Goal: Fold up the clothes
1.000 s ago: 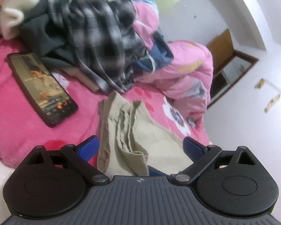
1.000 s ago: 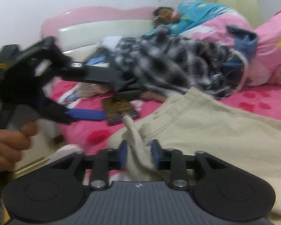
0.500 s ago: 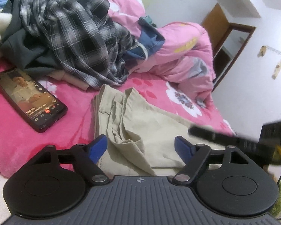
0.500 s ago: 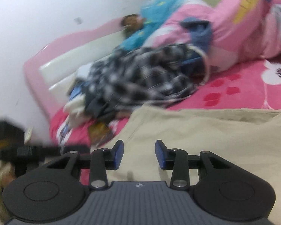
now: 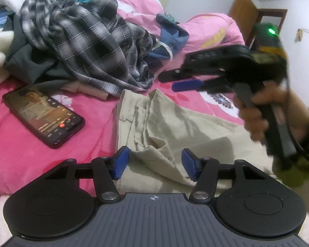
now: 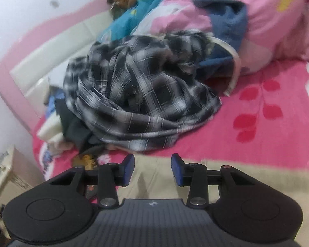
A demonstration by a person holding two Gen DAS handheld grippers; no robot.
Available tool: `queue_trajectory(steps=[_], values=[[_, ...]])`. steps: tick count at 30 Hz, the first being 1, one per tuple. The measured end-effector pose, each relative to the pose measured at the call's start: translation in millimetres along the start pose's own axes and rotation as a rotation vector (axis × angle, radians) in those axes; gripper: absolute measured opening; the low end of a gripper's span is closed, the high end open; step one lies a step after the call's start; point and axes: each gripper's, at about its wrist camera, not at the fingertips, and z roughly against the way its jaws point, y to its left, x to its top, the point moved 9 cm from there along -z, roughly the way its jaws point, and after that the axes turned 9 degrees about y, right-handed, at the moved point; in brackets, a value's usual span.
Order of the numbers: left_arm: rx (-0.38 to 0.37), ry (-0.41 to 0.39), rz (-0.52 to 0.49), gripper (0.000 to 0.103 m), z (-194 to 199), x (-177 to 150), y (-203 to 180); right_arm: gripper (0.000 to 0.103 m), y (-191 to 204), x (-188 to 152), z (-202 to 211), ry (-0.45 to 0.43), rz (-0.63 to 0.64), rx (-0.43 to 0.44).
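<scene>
The beige trousers (image 5: 166, 127) lie flat on the pink bedsheet (image 5: 18, 144), and a crumpled fold of them sits directly in front of the left gripper (image 5: 154, 163), between its blue pads, which stand apart and do not touch the cloth. The right gripper (image 6: 152, 169) hovers over another part of the same trousers (image 6: 247, 177), near their edge; its jaws are also spread and hold nothing. In the left wrist view the right gripper (image 5: 187, 85) appears blurred above the far side of the trousers, held by a hand (image 5: 263, 113). A phone (image 5: 43, 115) with a lit screen lies on the sheet to the left of the trousers, apart from them. Behind the trousers is a heap of clothes with a black and white plaid shirt (image 5: 88, 47) on top, and further back a pink quilt (image 5: 212, 33) with a blue garment (image 5: 173, 37) on it.
</scene>
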Motion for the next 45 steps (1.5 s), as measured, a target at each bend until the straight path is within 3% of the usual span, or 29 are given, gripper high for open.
queue_trajectory(steps=[1, 5, 8, 11, 15, 22, 27, 31, 34, 37, 45], values=[[0.008, -0.009, 0.0, 0.057, 4, 0, 1, 0.042, 0, 2, -2, 0.01, 0.002, -0.014], [-0.006, -0.082, -0.003, 0.058, 26, 4, 2, 0.042, 13, -7, 15, -0.037, 0.0, 0.063], [-0.034, -0.131, -0.004, 0.059, 39, 10, 2, 0.042, 28, -33, 28, -0.073, 0.12, 0.07], [-0.013, -0.11, -0.011, 0.059, 30, 12, 7, 0.042, 45, -66, 35, -0.063, 0.25, 0.059], [0.045, -0.019, 0.004, 0.059, 7, 2, 22, 0.041, 68, -110, 44, -0.05, 0.422, 0.044], [0.042, 0.022, 0.08, 0.06, 4, -12, 40, 0.04, 85, -133, 21, -0.028, 0.578, -0.033], [0.012, 0.028, 0.128, 0.065, 3, -15, 46, 0.035, 82, -137, 13, -0.023, 0.598, -0.078], [-0.005, 0.023, 0.141, 0.066, 2, -16, 48, 0.005, 78, -136, 12, -0.047, 0.588, -0.097], [-0.027, 0.026, 0.162, 0.066, 1, -16, 51, 0.005, 80, -125, 26, -0.115, 0.527, -0.061], [-0.034, 0.021, 0.164, 0.066, 1, -16, 51, 0.005, 91, -117, 43, -0.163, 0.55, -0.048], [-0.057, 0.015, 0.181, 0.067, -1, -16, 54, 0.006, 102, -126, 37, -0.143, 0.538, 0.011]])
